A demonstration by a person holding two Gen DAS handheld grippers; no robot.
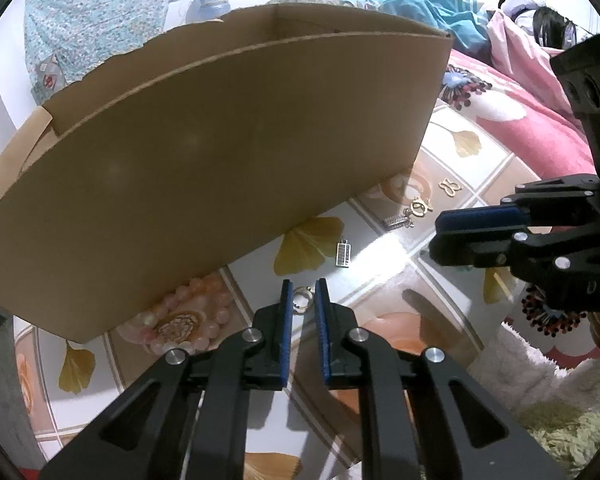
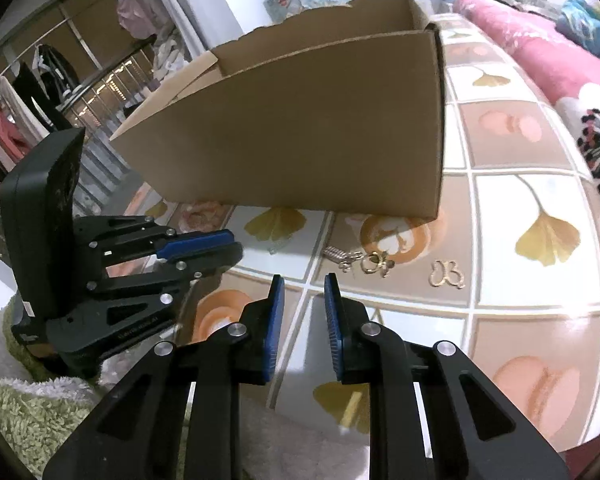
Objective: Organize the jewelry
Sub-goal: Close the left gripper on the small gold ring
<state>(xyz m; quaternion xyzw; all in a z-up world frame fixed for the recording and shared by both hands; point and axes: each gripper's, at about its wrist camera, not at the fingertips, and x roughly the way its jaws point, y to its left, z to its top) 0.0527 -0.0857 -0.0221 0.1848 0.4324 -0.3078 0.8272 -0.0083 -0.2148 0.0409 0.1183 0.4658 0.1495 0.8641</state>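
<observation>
- The left tongs hang just over a small gold ring lying on the tiled, ginkgo-leaf cloth of the bench, right in front of the cardboard box. The jaws stand a little apart with the ring showing between the blue pads; they look released, not clamped on it.
- The right tongs are also parted and hold nothing; they hover short of a cluster of gold and silver charms.
- A gold butterfly charm lies apart to the right, a small silver abacus-like pendant near the ring, and a pink bead bracelet half under the box's front edge.
- My guess at handling: the ring is light, hard and slick, lying flat on a glossy cloth, so it may skid or flip. Pinch across its band with the pad tips, straight down.
- The bracelet should be limp; lift it by one bead run.
</observation>
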